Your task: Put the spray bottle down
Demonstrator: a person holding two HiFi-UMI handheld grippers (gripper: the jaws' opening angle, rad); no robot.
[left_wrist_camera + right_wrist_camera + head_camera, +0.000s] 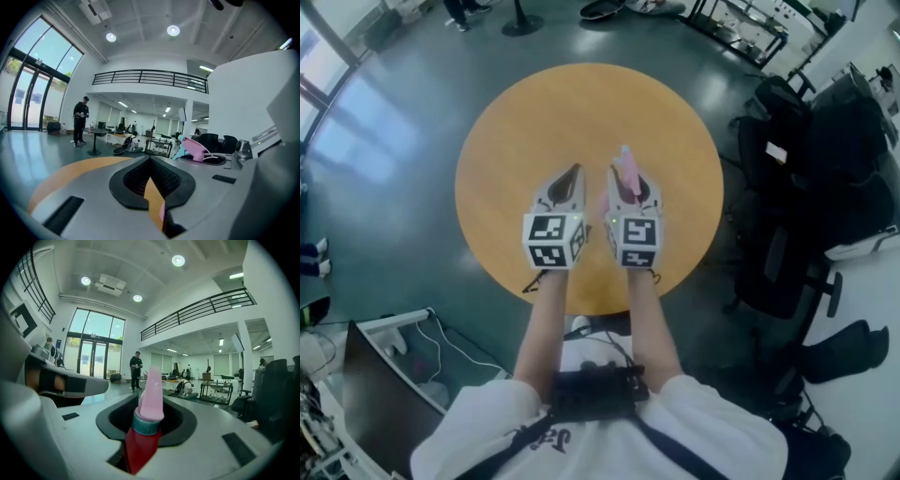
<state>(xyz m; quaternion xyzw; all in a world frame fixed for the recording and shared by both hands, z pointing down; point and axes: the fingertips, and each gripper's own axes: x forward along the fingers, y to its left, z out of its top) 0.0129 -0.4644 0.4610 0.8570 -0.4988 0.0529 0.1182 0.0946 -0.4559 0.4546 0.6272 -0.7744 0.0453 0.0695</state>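
The spray bottle (626, 173) has a pink head, a teal collar and a red body. It stands upright between the jaws of my right gripper (630, 185), which is shut on it over the near right part of the round wooden table (581, 103). In the right gripper view the bottle (149, 399) fills the middle of the right gripper (146, 427). Close beside it on the left, my left gripper (571, 180) holds nothing and its jaws meet at the tip. The left gripper view shows the left gripper (151, 180) with bare table (70, 173) below and the bottle's head (197, 150) to its right.
Black office chairs and bags (797, 187) crowd the floor to the right of the table. A dark monitor and cables (375, 375) lie at the lower left. A person (136, 369) stands far off across the hall, beside another small table (96, 136).
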